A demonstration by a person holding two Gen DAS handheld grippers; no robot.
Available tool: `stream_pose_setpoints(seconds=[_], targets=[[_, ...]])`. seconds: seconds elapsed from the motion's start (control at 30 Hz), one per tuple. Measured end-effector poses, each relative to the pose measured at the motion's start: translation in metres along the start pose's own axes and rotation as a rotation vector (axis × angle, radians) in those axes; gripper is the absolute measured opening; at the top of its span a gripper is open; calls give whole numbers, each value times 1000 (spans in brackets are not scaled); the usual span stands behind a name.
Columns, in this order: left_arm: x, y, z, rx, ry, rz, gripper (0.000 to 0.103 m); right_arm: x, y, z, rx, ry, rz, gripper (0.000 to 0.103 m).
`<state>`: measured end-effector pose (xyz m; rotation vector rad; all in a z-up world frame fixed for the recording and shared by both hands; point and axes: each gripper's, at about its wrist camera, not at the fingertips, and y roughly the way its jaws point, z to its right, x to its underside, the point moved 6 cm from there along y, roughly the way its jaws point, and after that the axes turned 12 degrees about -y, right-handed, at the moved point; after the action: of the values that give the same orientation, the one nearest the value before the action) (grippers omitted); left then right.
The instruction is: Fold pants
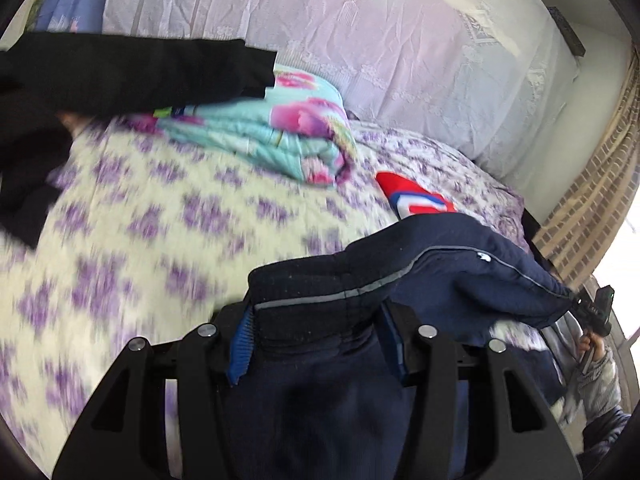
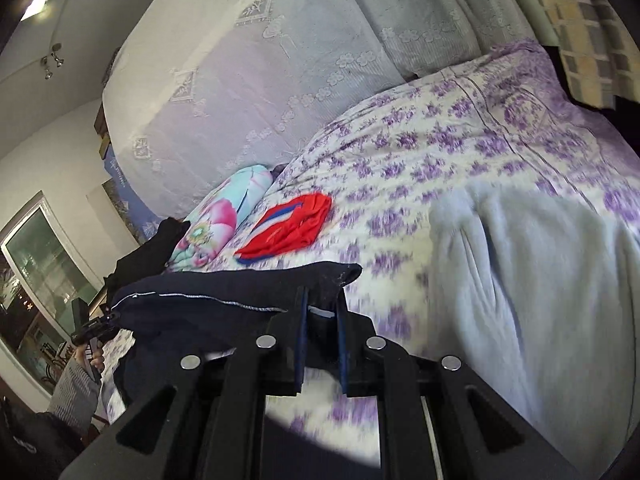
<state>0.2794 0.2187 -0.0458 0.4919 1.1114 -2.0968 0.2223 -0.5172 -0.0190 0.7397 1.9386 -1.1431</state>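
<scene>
A pair of navy pants [image 1: 460, 276] with grey piping hangs stretched between both grippers above the bed. At the bottom of the left wrist view, my left gripper [image 1: 316, 320] is shut on a thick bunch of the fabric, which drapes down over it. My right gripper [image 2: 322, 308] is shut on a thin edge of the pants [image 2: 208, 292], which run off to the left. Each wrist view shows the other gripper small at the far end of the pants: the right gripper [image 1: 596, 312] and the left gripper [image 2: 94, 328], each held by a hand.
The bed has a purple-flowered sheet [image 2: 460, 152]. On it lie a folded teal floral quilt [image 1: 280, 136], a red and blue garment [image 2: 292, 226], a black garment [image 1: 120, 72] and a pale blue fleece garment [image 2: 532, 280]. A lace-covered headboard [image 1: 320, 20] stands behind.
</scene>
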Motion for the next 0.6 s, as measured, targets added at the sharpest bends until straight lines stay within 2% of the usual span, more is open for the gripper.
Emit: stream_pose_setpoints(seconds=[0.2, 0.3, 0.4, 0.53, 0.57, 0.6], targets=[[54, -25, -26, 11, -56, -49, 52, 81, -48, -17, -11, 30, 10, 13], [70, -35, -29, 17, -53, -53, 51, 105, -57, -30, -19, 22, 1, 13], [69, -45, -26, 28, -59, -24, 51, 108, -69, -43, -14, -8, 23, 13], [50, -63, -22, 69, -86, 33, 51, 103, -92, -53, -14, -57, 53, 13], [48, -69, -22, 74, -80, 40, 52, 108, -95, -52, 5, -76, 36, 16], [47, -69, -22, 71, -71, 26, 53, 119, -96, -50, 23, -100, -19, 22]])
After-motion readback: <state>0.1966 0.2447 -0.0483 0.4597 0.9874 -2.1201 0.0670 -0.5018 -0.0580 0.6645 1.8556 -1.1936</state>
